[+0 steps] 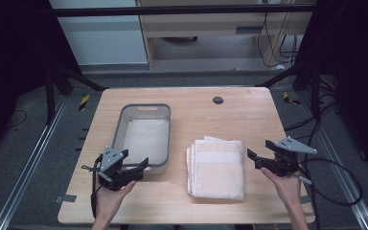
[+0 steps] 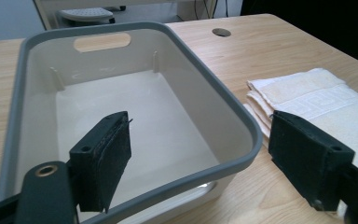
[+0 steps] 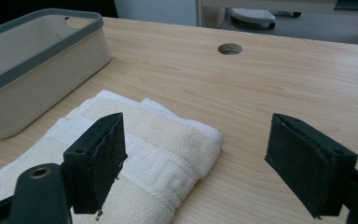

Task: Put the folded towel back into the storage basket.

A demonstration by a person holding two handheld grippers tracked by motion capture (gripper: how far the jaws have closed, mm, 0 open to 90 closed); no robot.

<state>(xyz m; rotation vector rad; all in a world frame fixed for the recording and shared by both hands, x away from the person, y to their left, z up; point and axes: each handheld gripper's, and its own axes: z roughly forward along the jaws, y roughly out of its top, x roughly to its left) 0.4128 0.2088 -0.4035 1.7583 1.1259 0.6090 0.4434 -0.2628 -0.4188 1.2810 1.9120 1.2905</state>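
Starting left: the left gripper (image 1: 136,170) hangs spread and empty at the near rim of the empty grey-rimmed plastic bin (image 1: 120,125). Beside the bin, untouched, lies the folded towel (image 1: 217,168). At the towel's right edge the right gripper (image 1: 260,154) hovers spread, empty. Bare wooden table (image 1: 230,115) lies beyond; its right edge is near.

No text, label, brand or number can be read on anything here; the folded towel (image 3: 135,154) carries only a woven key-pattern band, not lettering.
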